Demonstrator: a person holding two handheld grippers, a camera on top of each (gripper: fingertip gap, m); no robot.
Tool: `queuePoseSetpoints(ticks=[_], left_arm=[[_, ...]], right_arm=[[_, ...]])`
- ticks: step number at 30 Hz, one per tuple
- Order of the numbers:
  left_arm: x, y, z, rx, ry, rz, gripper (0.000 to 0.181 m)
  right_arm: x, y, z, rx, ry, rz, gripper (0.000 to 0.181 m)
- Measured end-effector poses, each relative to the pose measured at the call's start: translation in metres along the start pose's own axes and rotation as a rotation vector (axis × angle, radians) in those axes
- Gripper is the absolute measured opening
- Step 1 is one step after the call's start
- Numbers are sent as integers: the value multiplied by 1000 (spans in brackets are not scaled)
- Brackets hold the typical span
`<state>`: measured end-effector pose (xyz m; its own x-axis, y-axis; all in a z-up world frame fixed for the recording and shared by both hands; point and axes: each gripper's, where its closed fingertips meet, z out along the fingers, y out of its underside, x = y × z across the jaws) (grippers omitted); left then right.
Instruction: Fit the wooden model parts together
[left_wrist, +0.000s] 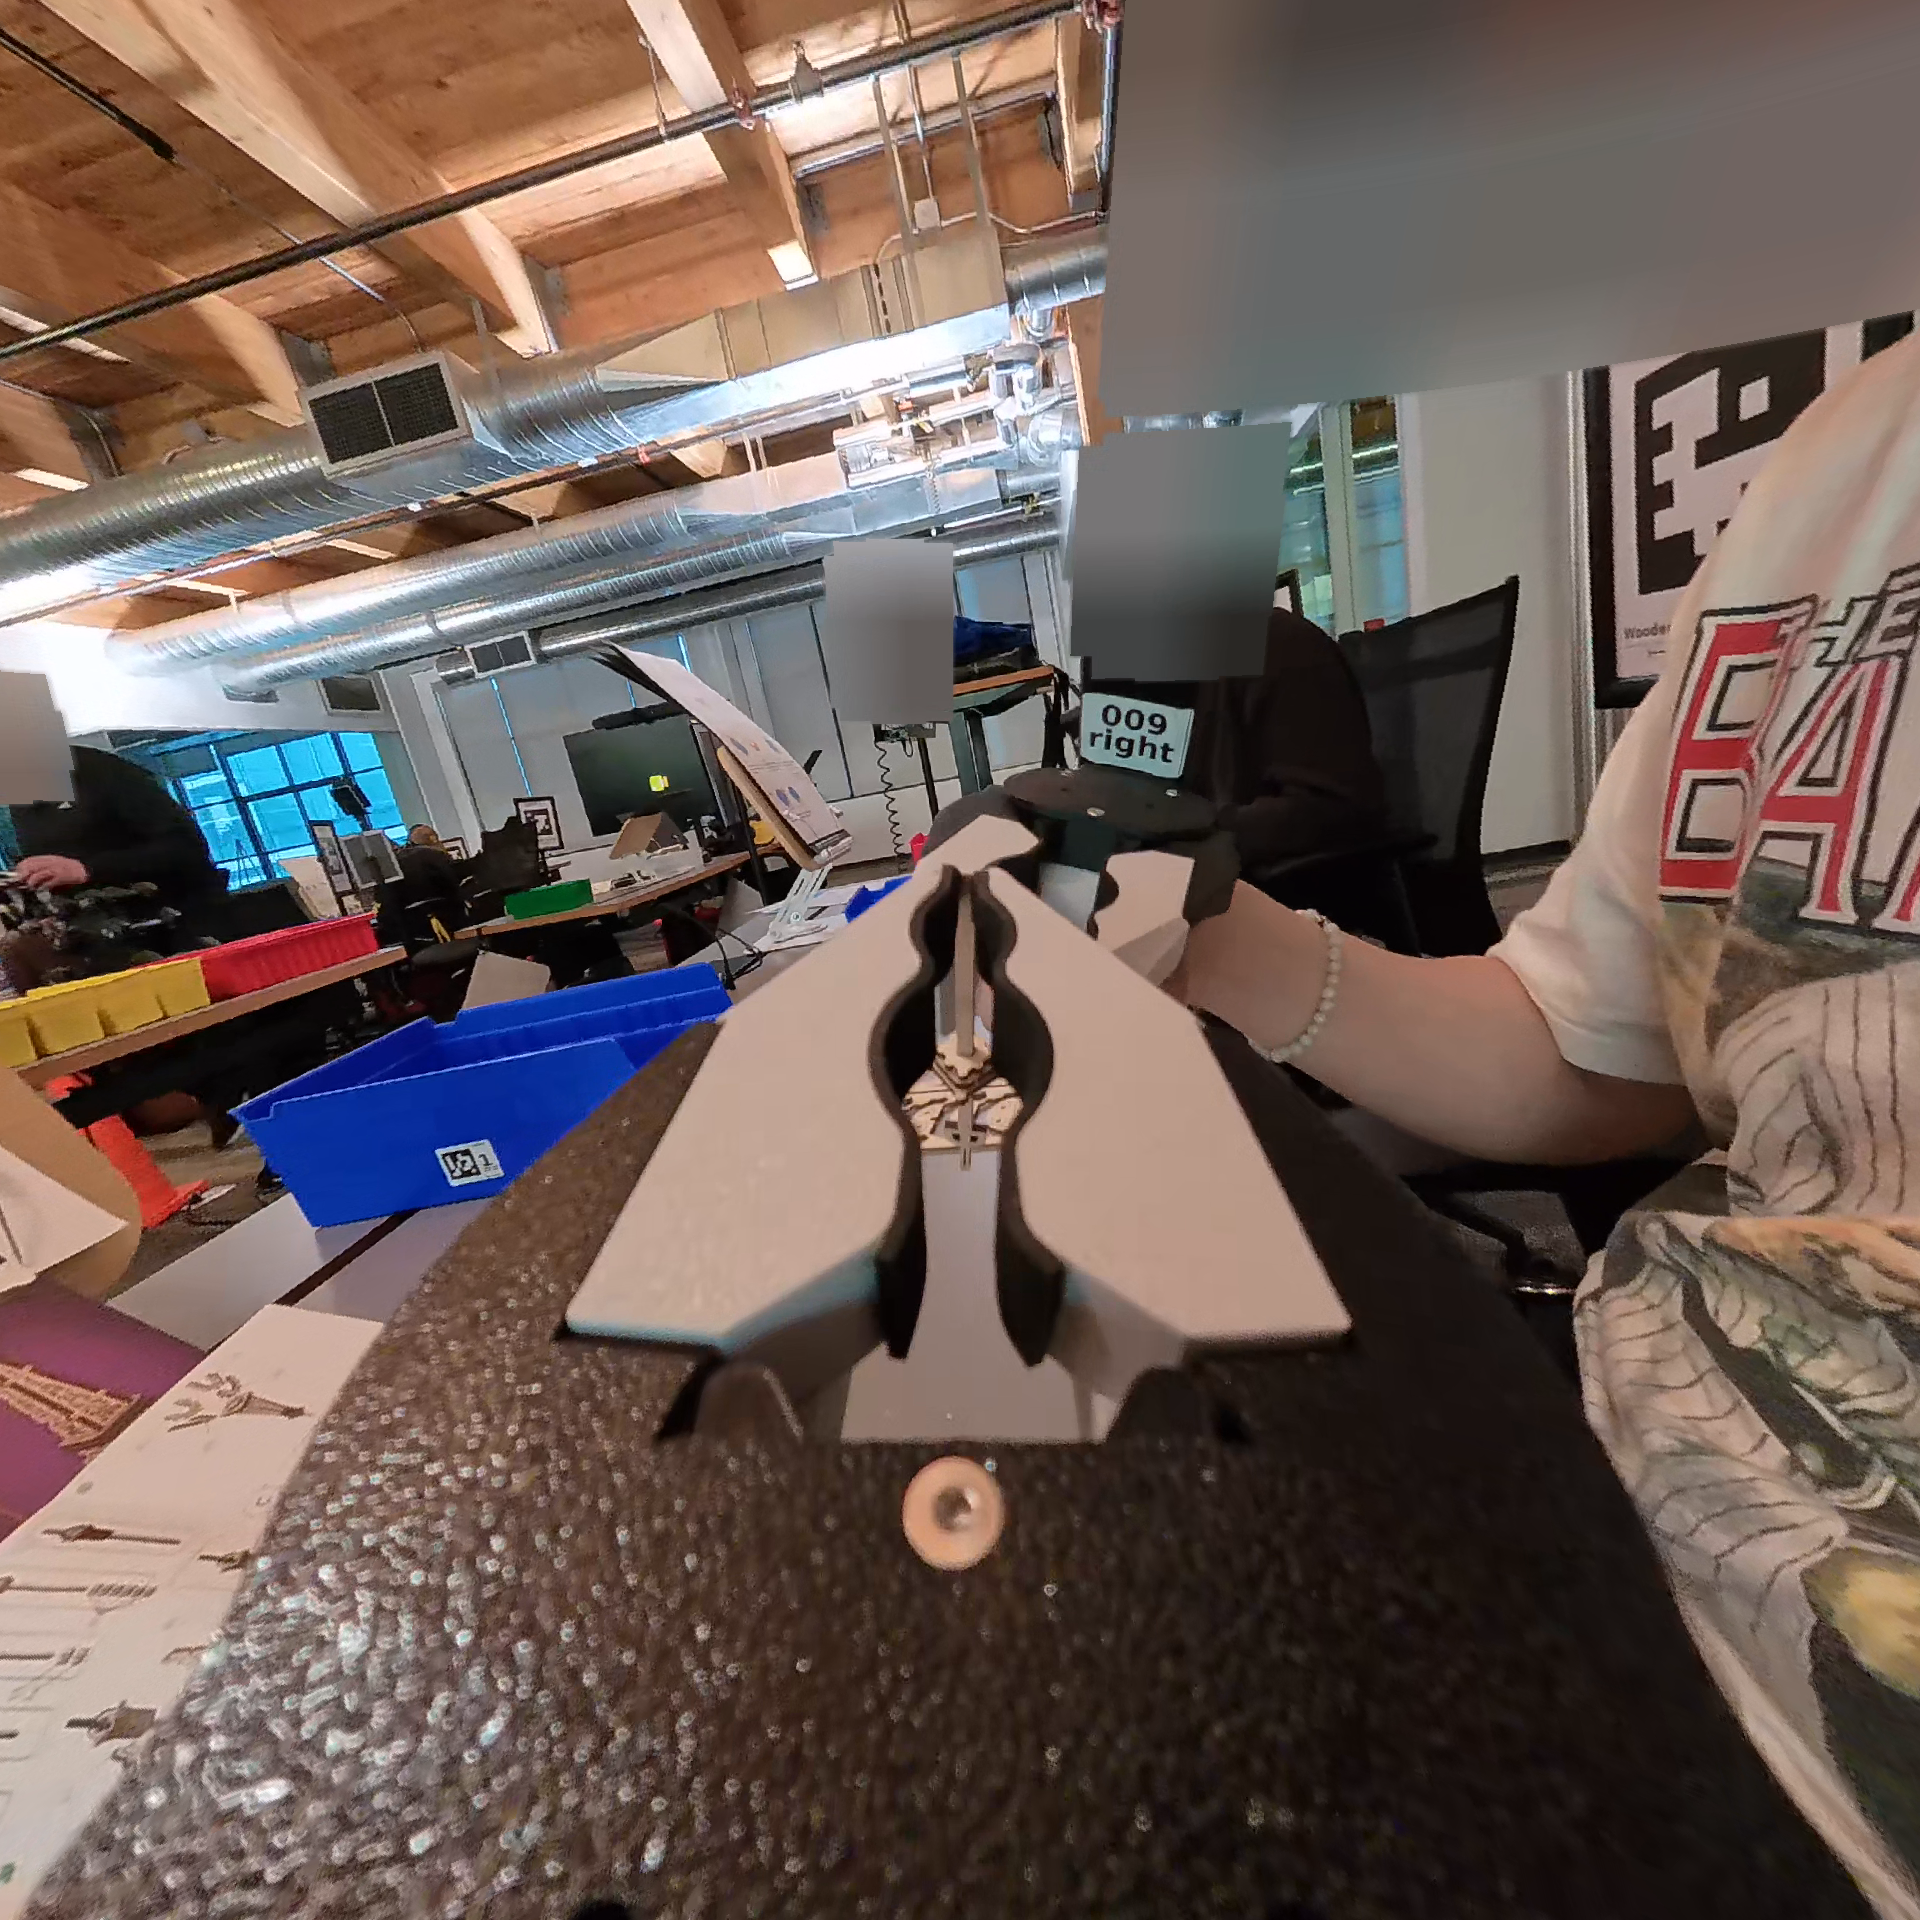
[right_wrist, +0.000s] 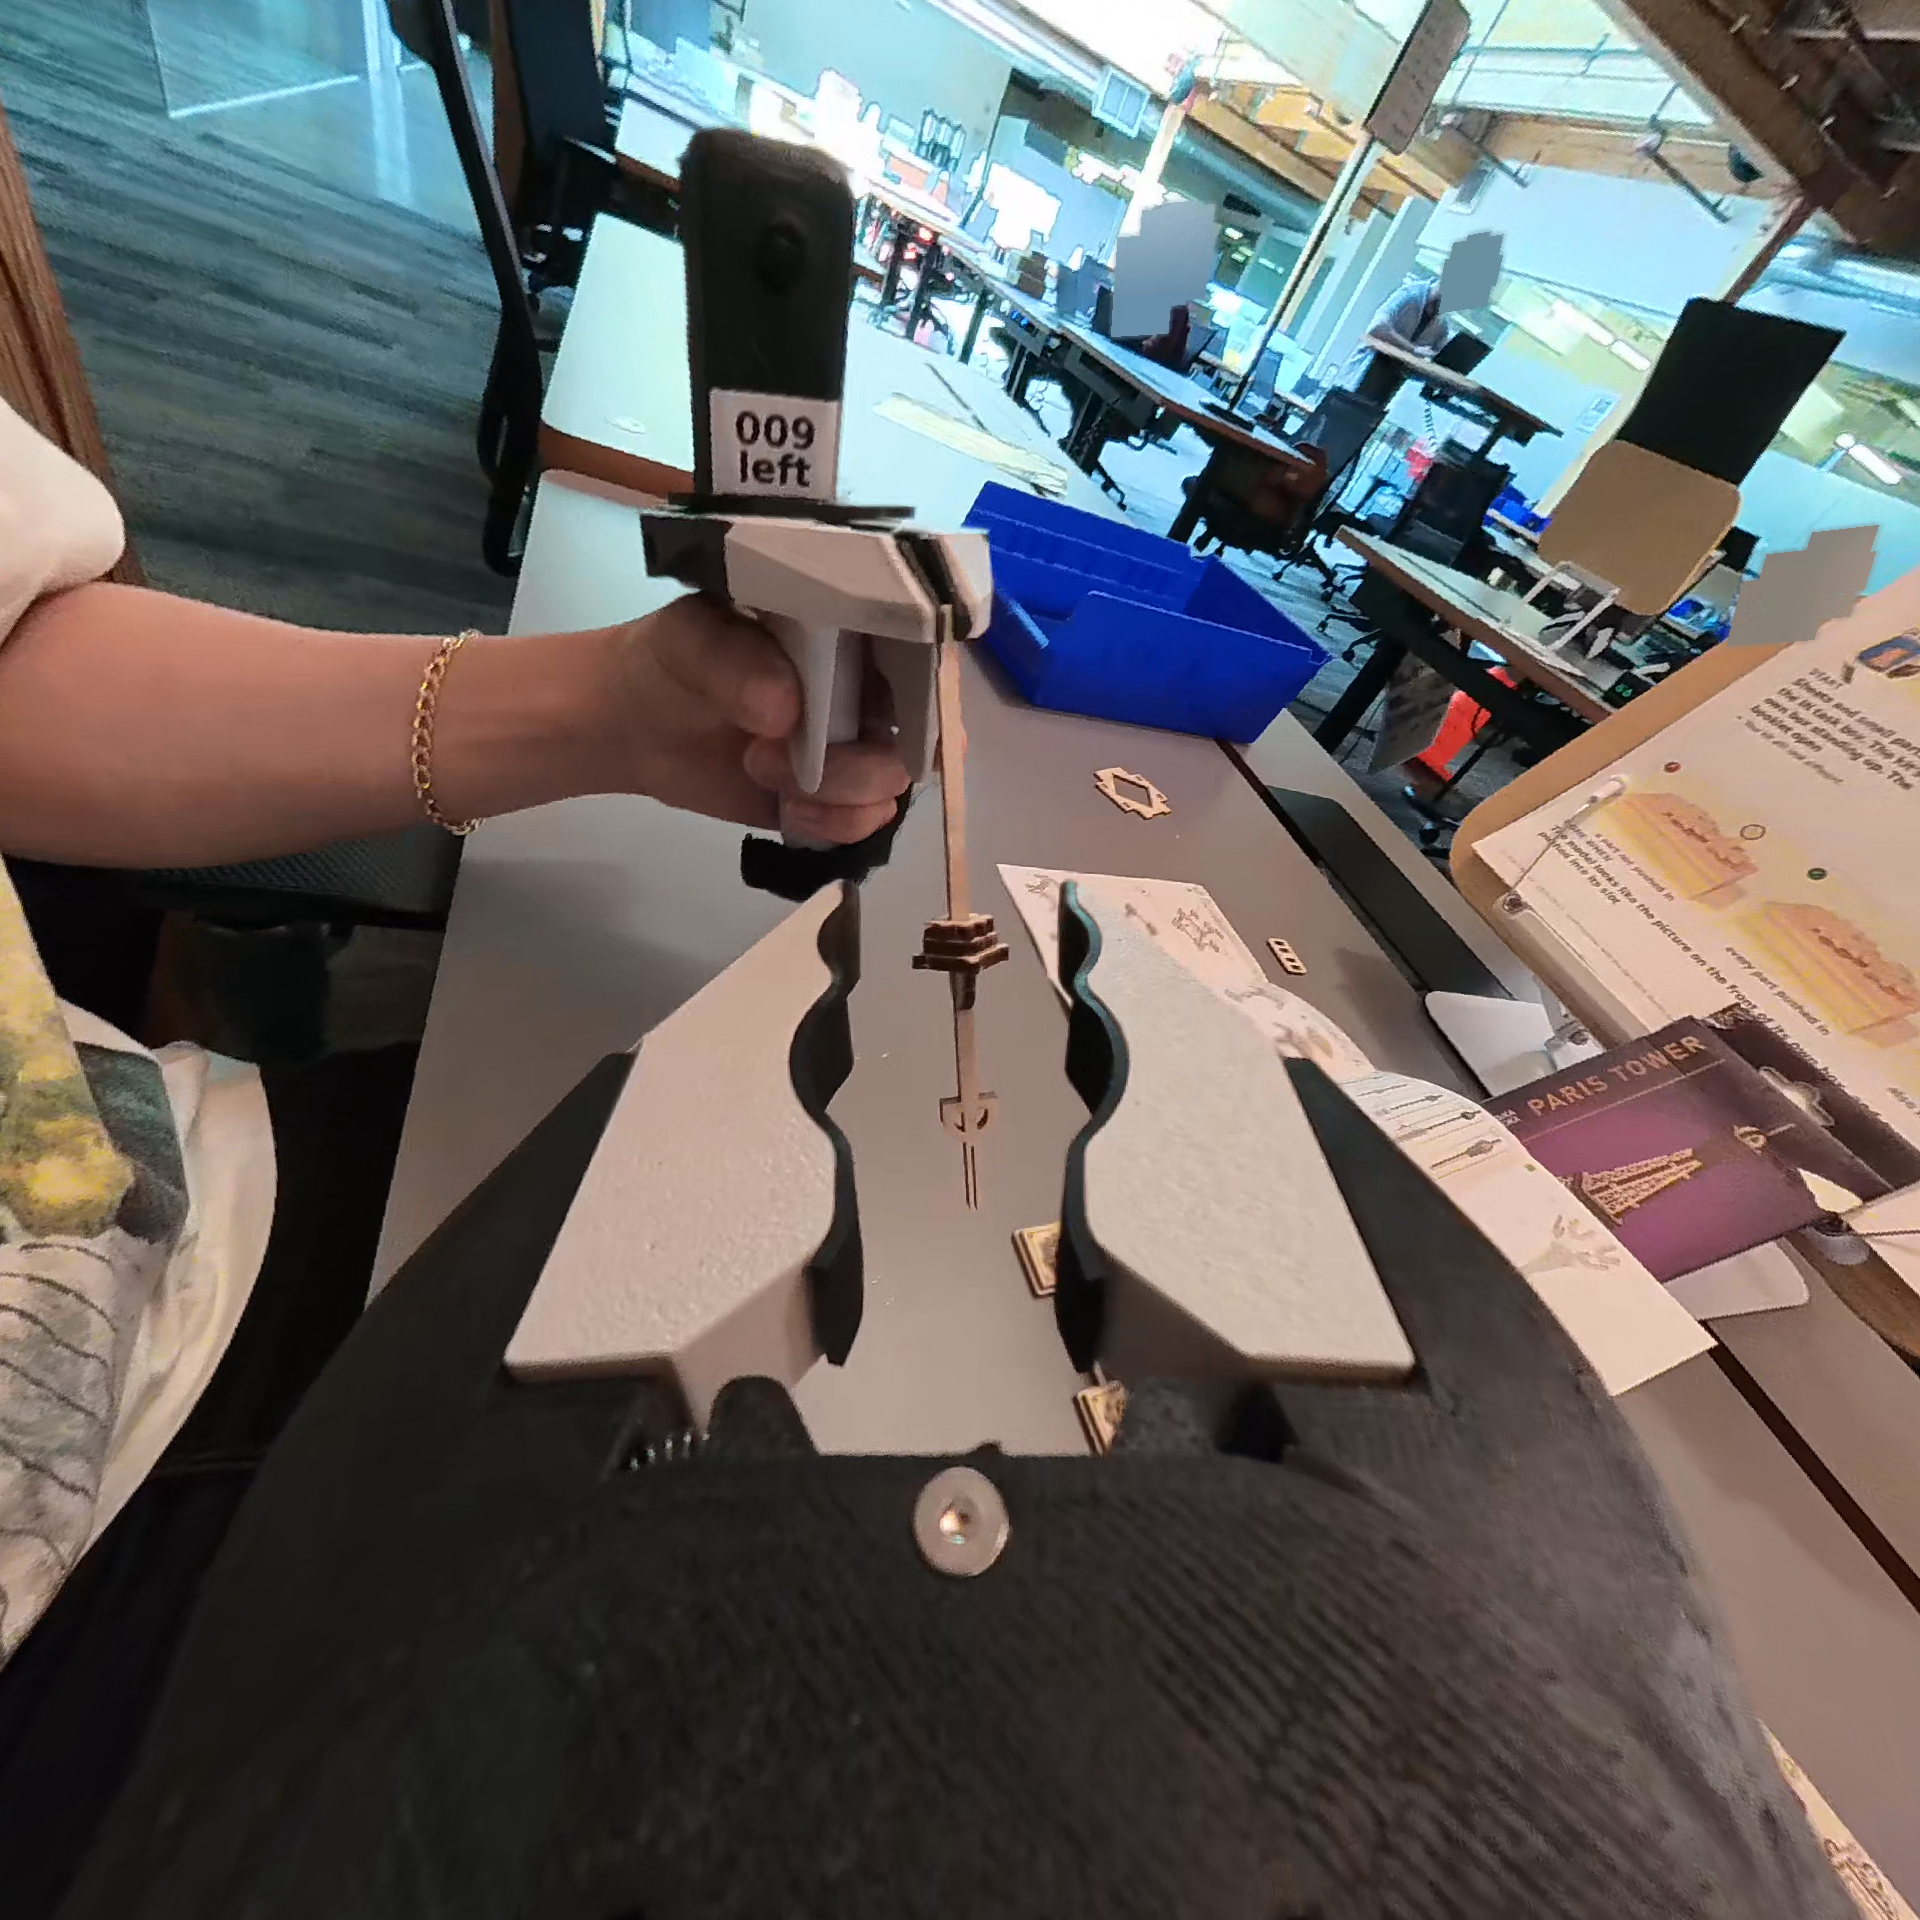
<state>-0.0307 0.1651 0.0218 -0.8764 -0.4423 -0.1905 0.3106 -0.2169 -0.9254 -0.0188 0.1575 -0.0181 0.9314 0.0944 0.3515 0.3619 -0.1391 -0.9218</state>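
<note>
My left gripper (right_wrist: 951, 613) pinches the thin wooden spire (right_wrist: 961, 997) upright above the grey table (right_wrist: 582, 914), while my right gripper (right_wrist: 961, 914) hangs wide apart around it, empty.

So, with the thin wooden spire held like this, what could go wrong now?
1. The left gripper pinches the wooden spire only at its top end, so the long free part may bend or snap if pushed sideways.
2. The small stacked plates on it could slide out of place.
3. The open right gripper could knock the spire when closing.
</note>
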Motion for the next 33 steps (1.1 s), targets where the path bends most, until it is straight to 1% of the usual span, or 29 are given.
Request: queuePoseSetpoints(ticks=[2, 5, 6, 7, 8, 10, 11, 15, 16, 18, 21, 23, 26, 29, 31, 33], left_arm=[[-1, 3, 1, -12, -7, 3, 0], [0, 13, 4, -85, -23, 69, 0], [0, 17, 6, -114, -28, 95, 0], [1, 20, 8, -134, -32, 119, 0], [3, 21, 9, -143, -25, 137, 0], [4, 25, 12, -161, -27, 157, 0], [4, 28, 13, -175, -31, 168, 0], [0, 41, 13, -232, -58, 184, 0], [0, 45, 13, -245, -52, 175, 4], [0, 49, 10, -264, -37, 139, 22], [-6, 51, 2, -276, -50, 122, 24], [-10, 54, -3, -283, -58, 98, 24], [-16, 60, -8, -300, -76, 81, 22], [-18, 65, -9, -315, -83, 68, 21], [-19, 68, -10, -325, -85, 68, 21], [-19, 71, -10, -328, -85, 57, 20]], right_arm=[[3, -3, -1, 18, 19, -2, 33], [4, -4, -1, 27, 31, -37, 17], [3, -1, -1, 9, 25, -53, 12], [2, 4, 1, -15, 13, -69, 11], [2, 9, 2, -36, 16, -86, 11], [2, 17, 4, -77, 22, -135, 2], [3, 21, 4, -95, 27, -164, 1], [10, 34, 4, -184, 87, -257, 1], [13, 40, 3, -220, 115, -273, 1], [27, 66, -3, -379, 214, -326, 0], [43, 106, -14, -583, 346, -477, 1], [43, 128, -13, -672, 359, -563, 1], [48, 140, -6, -708, 425, -720, 1], [46, 148, 3, -722, 447, -838, 1], [41, 153, 9, -707, 425, -850, 1], [37, 161, 13, -710, 400, -819, 2]])
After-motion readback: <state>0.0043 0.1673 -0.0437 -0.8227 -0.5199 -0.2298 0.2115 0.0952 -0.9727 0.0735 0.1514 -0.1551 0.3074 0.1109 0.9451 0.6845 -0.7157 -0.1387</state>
